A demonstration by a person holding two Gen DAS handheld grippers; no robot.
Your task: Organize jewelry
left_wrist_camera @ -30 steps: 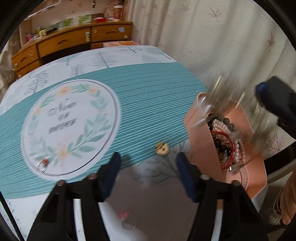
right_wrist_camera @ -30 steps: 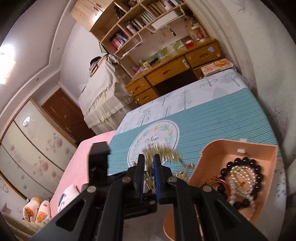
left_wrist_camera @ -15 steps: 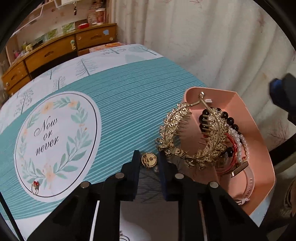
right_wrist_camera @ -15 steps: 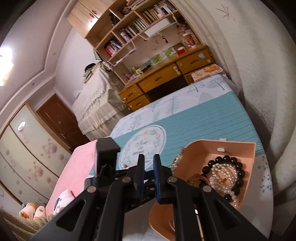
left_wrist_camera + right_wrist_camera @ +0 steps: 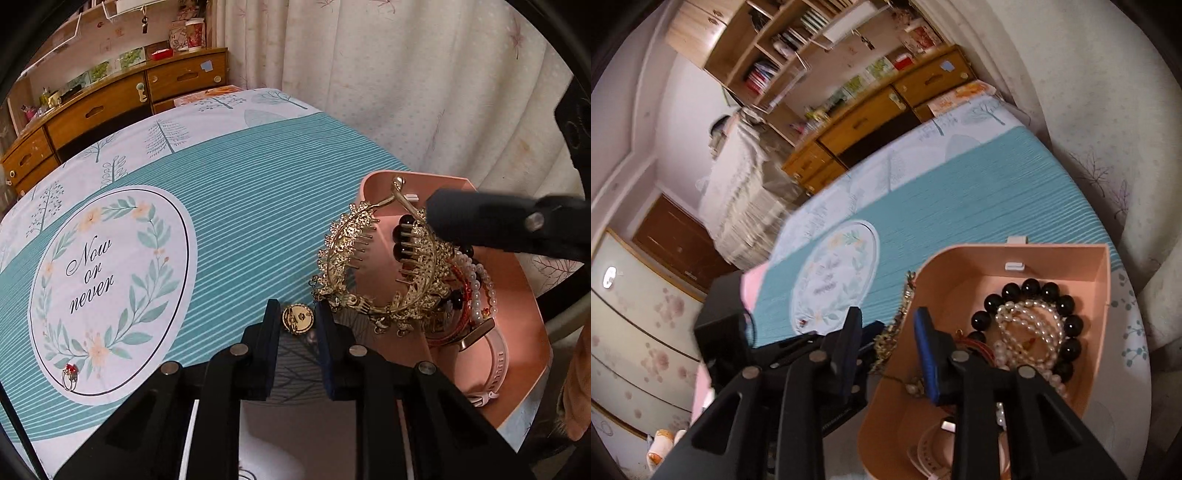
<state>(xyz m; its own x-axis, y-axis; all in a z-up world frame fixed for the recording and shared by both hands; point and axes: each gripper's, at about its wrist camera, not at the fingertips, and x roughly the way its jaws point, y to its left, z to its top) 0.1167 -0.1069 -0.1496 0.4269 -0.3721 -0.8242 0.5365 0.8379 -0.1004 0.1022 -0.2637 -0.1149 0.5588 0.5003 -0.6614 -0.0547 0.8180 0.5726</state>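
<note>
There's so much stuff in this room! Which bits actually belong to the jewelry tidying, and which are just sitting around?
Part of the job:
pink box
gold hair comb, draped over the box's edge
black bead bracelet
pearl strand
pink watch
gold brooch
red-stone ring

Just lying about:
wooden dresser
curtain
bookshelf

A: Tablecloth (image 5: 258, 192) is striped teal and white, with a white wreath medallion (image 5: 107, 288). Colours beside the medallion?

B: Pink tray (image 5: 532, 314); gold comb (image 5: 343, 258), black beads (image 5: 1067, 325) and white pearls (image 5: 1034, 325) are seen inside.
</note>
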